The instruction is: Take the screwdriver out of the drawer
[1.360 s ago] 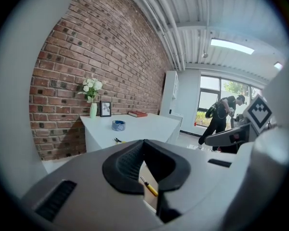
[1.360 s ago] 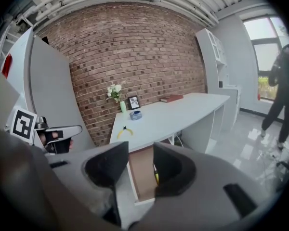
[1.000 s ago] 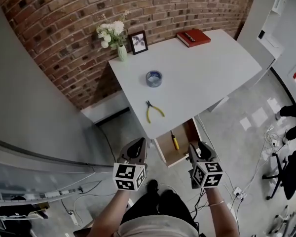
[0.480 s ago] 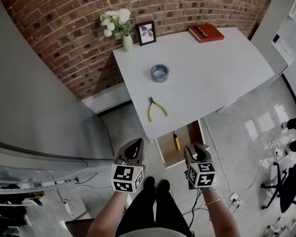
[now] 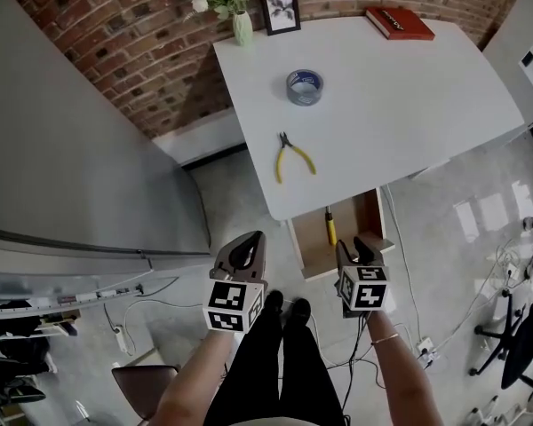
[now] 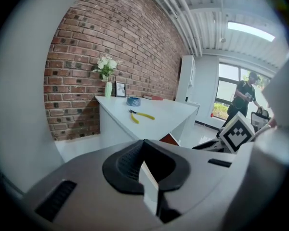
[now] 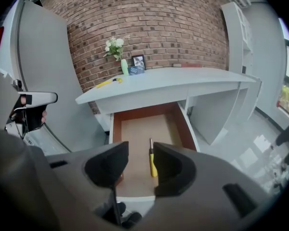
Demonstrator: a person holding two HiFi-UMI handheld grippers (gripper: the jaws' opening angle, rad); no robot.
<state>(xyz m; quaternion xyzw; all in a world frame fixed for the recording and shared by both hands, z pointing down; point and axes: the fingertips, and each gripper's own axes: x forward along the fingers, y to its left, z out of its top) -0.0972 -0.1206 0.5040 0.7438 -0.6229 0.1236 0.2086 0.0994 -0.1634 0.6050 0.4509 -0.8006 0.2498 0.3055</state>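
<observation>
Here the right gripper [image 7: 140, 157] gapes empty, clear of the screwdriver [image 7: 153, 164] in the drawer [image 7: 135, 131]; the left gripper [image 6: 145, 163] is closed.

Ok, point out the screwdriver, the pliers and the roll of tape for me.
screwdriver [image 7: 153, 166], right gripper view, on its yellow handle.
pliers [image 5: 300, 157], head view, on one yellow handle.
roll of tape [image 5: 304, 98], head view, on its near side wall.

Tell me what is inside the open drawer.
One yellow-handled screwdriver lies on the drawer's floor. The right gripper's open jaws cover the near part, so anything there is unseen.
</observation>
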